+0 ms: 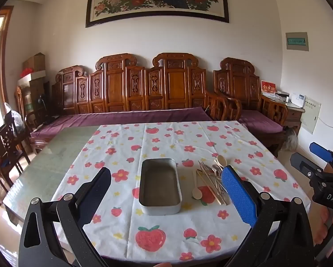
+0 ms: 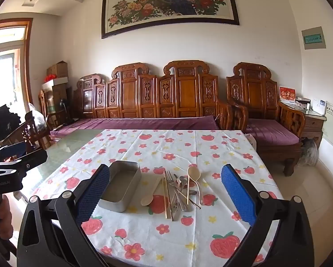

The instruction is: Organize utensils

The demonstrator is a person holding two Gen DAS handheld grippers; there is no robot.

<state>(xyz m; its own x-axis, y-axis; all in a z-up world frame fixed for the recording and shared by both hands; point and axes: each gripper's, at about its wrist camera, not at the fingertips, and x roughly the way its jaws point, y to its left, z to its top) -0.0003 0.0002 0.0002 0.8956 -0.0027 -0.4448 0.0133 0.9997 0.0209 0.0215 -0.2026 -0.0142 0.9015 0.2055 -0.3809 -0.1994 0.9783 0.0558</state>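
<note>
An empty metal tin (image 1: 159,185) sits on the strawberry-print tablecloth (image 1: 166,138); it also shows in the right wrist view (image 2: 120,185). Right of it lies a pile of utensils (image 2: 179,191): forks, metal spoons, chopsticks and two pale wooden spoons (image 2: 149,194). The pile shows in the left wrist view (image 1: 213,178), partly behind a blue finger pad. My left gripper (image 1: 166,191) is open and empty above the tin's near side. My right gripper (image 2: 166,191) is open and empty, above the near table, framing the pile.
The table's left part is bare green glass (image 1: 44,166). A carved wooden sofa with purple cushions (image 1: 133,102) stands behind the table. Wooden chairs (image 1: 6,146) stand at the left. The right gripper's body shows at the right edge of the left view (image 1: 320,173).
</note>
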